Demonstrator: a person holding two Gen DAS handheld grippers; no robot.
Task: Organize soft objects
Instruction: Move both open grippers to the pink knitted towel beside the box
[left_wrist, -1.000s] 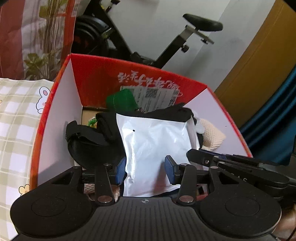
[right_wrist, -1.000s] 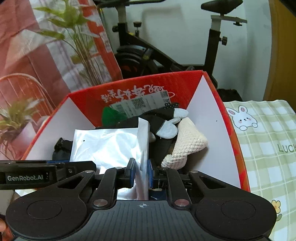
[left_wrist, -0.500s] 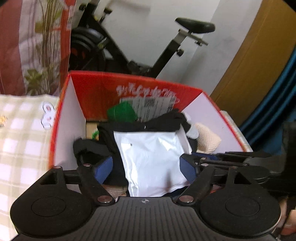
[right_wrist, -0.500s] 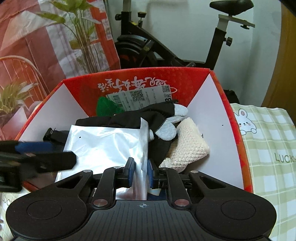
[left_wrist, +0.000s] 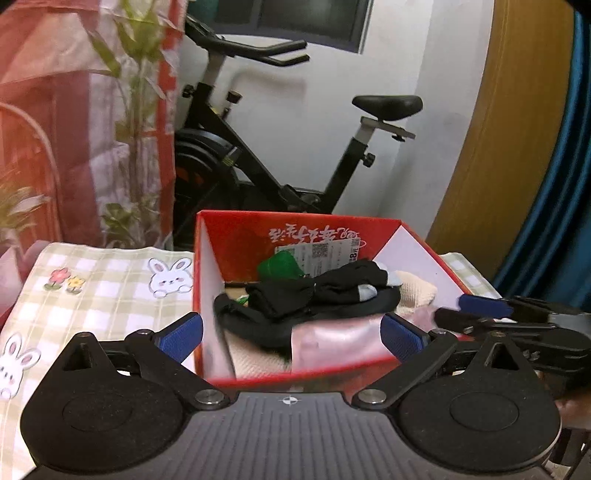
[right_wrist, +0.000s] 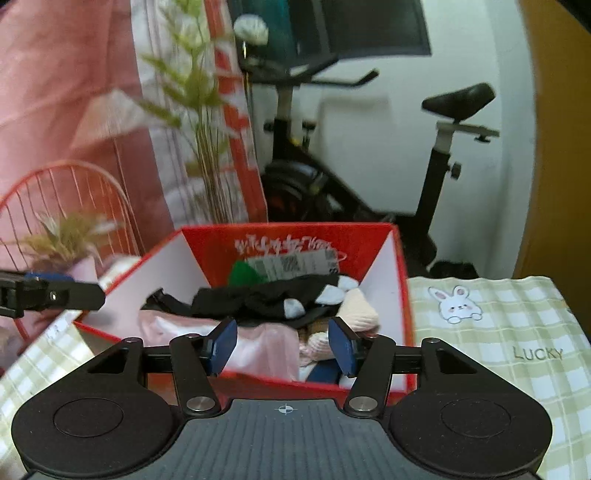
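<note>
An exercise bike stands against the white wall behind everything, with a red-and-white curtain printed with plants to its left. In front of them a table is covered by a green checked cloth with rabbit drawings, and on it sits a red box with white inner walls, its top open. The soft things all lie inside the box: a shiny white bag at the near wall, blurred in both views; black gloves with pale fingertips draped over the middle, resting on the bag's far edge; a black strap at the left; a cream knit piece at the right, beside the gloves; and something green at the far wall under a barcode label. The left gripper hangs above the near rim of the box with its blue pads spread wide and nothing between them. The right gripper is likewise spread above the near rim, holding nothing, the bag and knit piece showing between its pads but lying down in the box.
</note>
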